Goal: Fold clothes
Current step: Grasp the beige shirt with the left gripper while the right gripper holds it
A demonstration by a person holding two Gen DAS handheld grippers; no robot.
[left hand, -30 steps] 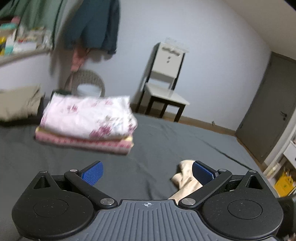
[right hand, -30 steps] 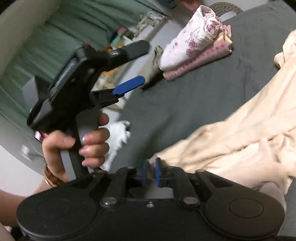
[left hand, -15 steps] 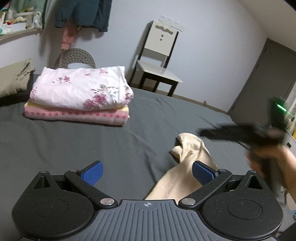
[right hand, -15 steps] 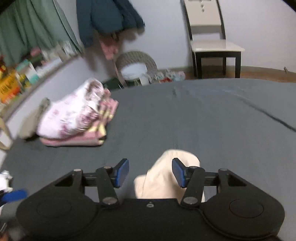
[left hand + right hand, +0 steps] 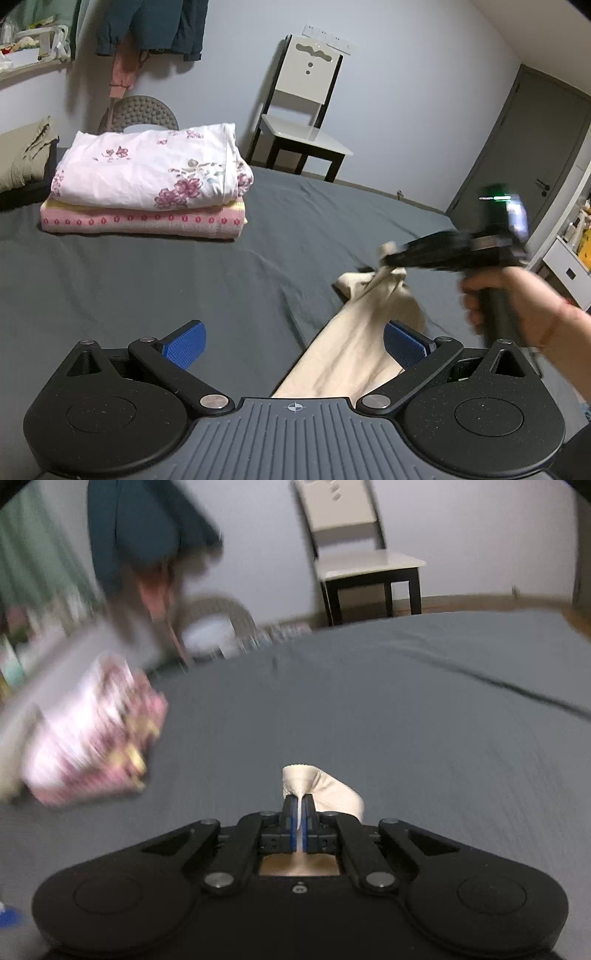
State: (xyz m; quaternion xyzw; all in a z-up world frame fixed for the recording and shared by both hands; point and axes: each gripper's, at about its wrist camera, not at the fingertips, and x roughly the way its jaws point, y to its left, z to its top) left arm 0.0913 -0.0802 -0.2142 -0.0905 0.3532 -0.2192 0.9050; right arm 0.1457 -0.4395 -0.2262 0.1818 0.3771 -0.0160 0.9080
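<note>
Nearest you, your left gripper (image 5: 293,343) stands wide open, its blue pads (image 5: 184,343) far apart and holding nothing. The cream garment (image 5: 347,354) runs up between them from the bottom edge, lying on the grey bed sheet (image 5: 147,280) close to the right-hand pad; whether it touches that pad you cannot tell.

A little further out, your right gripper (image 5: 296,818) is clamped on the garment's far end (image 5: 317,790): the wrist view shows a thin fold of cream cloth pinched between the two closed blue pads, with a bunched corner sticking out past the tips. From the left camera that gripper (image 5: 384,258) is blurred, and your right hand (image 5: 517,302) grips its handle, lifting the cloth's end just off the sheet.

Nothing lies between the garment and the open stretch of sheet ahead. Off to the left, well apart from it, sits the stack of folded linens (image 5: 147,184), floral white on top of pink. Beyond the bed stand a chair (image 5: 303,110) against the wall, a round woven chair back (image 5: 142,114), hanging jackets (image 5: 155,26) and a grey door (image 5: 524,147).

Half a second ago your right gripper was open with the cloth loose between its pads; now it has closed on it. Your left gripper is as wide as before.
</note>
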